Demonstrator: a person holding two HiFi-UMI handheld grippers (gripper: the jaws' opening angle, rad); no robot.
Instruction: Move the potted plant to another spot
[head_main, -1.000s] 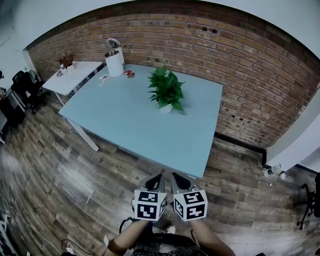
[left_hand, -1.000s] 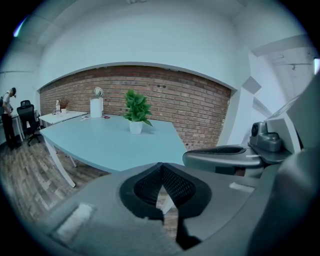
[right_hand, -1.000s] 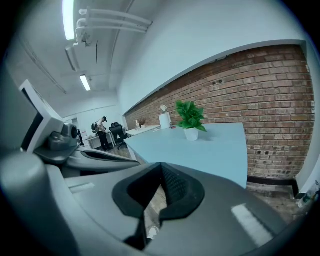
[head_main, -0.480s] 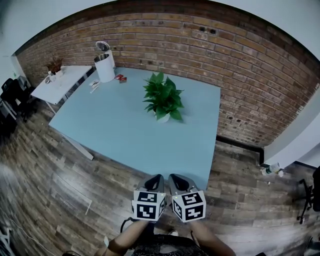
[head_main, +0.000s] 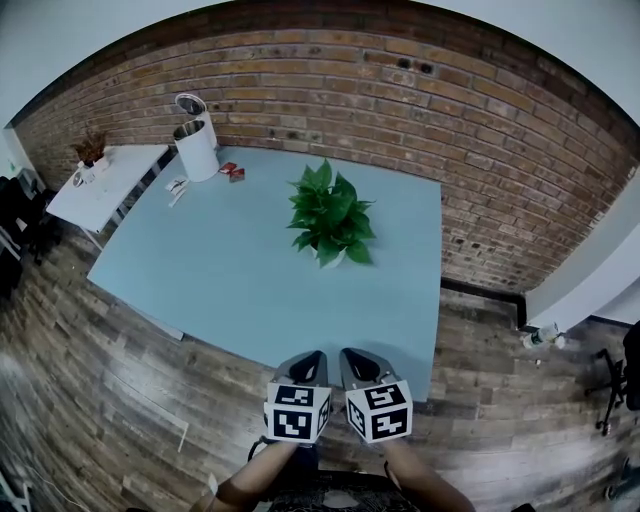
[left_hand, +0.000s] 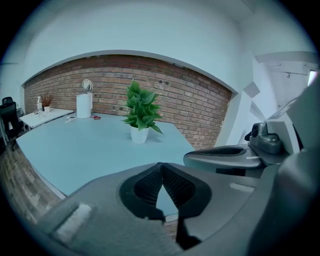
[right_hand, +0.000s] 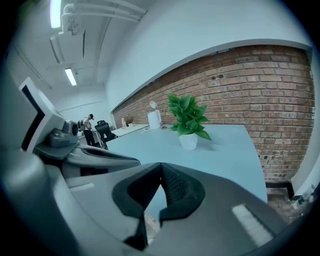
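Note:
A leafy green plant in a small white pot (head_main: 331, 218) stands upright near the middle of the pale blue table (head_main: 230, 280); it also shows as the potted plant (left_hand: 139, 114) and the potted plant (right_hand: 188, 121) in the two gripper views. My left gripper (head_main: 310, 360) and right gripper (head_main: 355, 358) hang side by side at the table's near edge, well short of the plant. Both are shut with nothing between their jaws, as the left gripper (left_hand: 161, 167) and the right gripper (right_hand: 160, 167) show in their own views.
A white lidded bin (head_main: 196, 148) and small red items (head_main: 232, 172) sit at the table's far left corner. A white side table (head_main: 100, 185) with a small plant stands to the left. A brick wall (head_main: 480, 180) runs behind. Wooden floor lies below.
Both grippers have moved forward together and now reach the table's near edge. The table and plant appear closer and shifted in the head view. The jaws stayed shut.

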